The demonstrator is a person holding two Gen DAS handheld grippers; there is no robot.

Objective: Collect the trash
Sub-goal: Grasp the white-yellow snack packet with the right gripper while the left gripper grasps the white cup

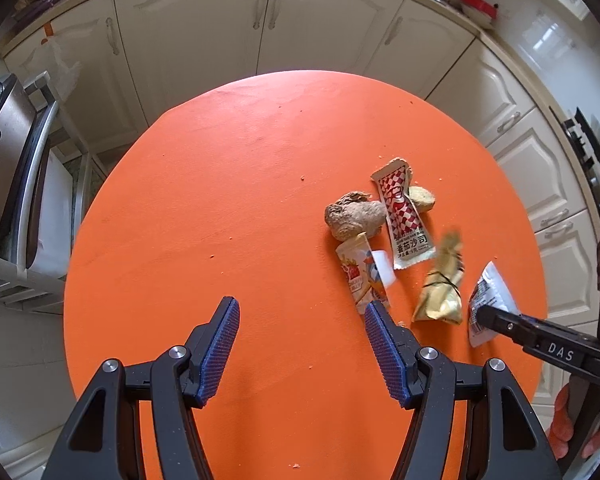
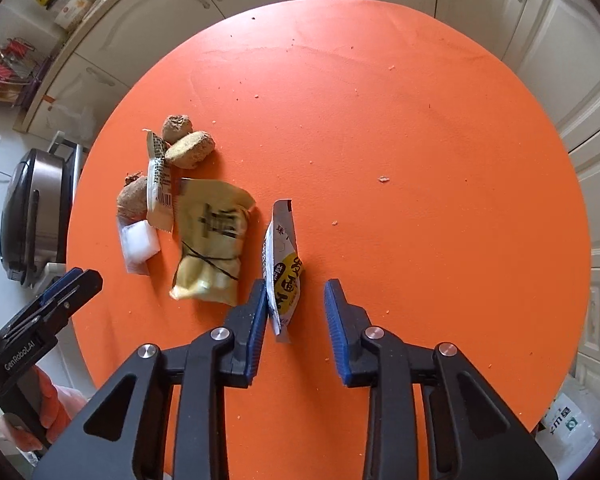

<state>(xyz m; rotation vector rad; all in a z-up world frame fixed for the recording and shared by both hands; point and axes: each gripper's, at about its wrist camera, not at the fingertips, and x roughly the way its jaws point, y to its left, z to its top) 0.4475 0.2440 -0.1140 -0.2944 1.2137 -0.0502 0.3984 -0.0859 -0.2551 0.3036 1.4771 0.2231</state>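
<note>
Left gripper (image 1: 300, 304) is hanging open and empty over bare orange table (image 1: 220, 160), left of the gold packet (image 1: 440, 292). Its right finger is nearly touching the fries-print packet (image 1: 360, 276), which is lying left of the gold packet. The brown lumps (image 1: 354, 216) and ketchup sachet (image 1: 404, 216) are sitting behind that.

Just right of the gold packet, the right gripper (image 2: 297, 284) is straddling the white-and-yellow wrapper (image 2: 282, 280). Jaws are apart, with only the left pad touching it, so no clamp yet.

Risks:
- The wrapper is standing on edge and looking thin. It may fold or slide out sideways if the pads close off-centre.
- The left finger may be nudging the fries-print packet.

No bin in view. A white plastic bag (image 2: 568, 420) is lying on the floor, far right of the gold packet; I can't tell what's in it.
</note>
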